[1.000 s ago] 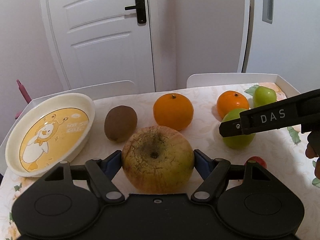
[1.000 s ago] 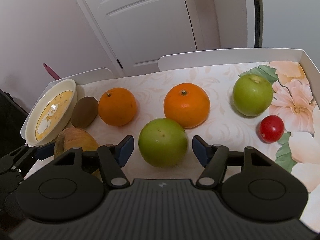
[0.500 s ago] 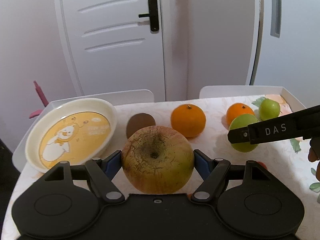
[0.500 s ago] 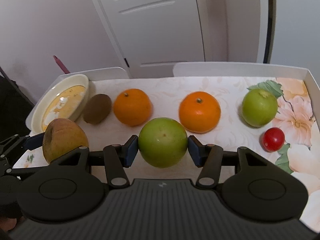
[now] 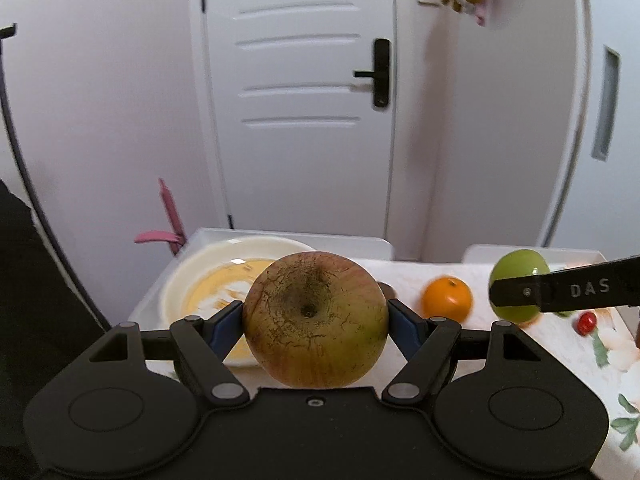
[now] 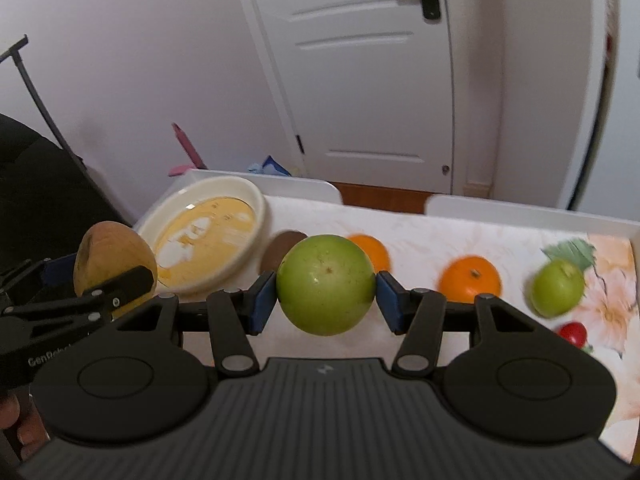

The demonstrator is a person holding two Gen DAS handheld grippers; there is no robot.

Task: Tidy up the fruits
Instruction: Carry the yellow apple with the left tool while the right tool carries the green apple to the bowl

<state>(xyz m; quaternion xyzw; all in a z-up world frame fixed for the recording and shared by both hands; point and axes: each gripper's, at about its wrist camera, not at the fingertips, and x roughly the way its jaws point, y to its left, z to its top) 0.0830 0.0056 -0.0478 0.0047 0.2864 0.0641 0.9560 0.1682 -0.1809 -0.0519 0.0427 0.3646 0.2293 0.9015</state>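
- Tabletop, across the middle of the right wrist view: a flat white-rimmed surface under a glossy floral-print cover is carrying the loose fruit.
- Plate, left of centre in the right wrist view: a shallow, round, cream ceramic dish with a yellow cartoon print is lying bare. Judged from this, sorting is only beginning; no fruit is in it yet.
- Left claw, lower centre of the left wrist view: black, with blue pads, it is gripping the russet apple, a large, matte, yellow-brown fruit with cracked, netted skin. The fruit is hanging clear of the tabletop, in front of the plate.
- Right claw, centre of the right wrist view: it is clamping the green apple, smooth, waxy and nearly spherical, also lifted off the tabletop.
- Two oranges, middle right: dimpled and round, they are resting on the cover, not yet sorted.
- Second green apple, far right: it is sitting untouched.
- Kiwi, behind the held green apple: brown and fuzzy, it is largely hidden.
- Cherry tomato, lower right: it is small, red and glossy.
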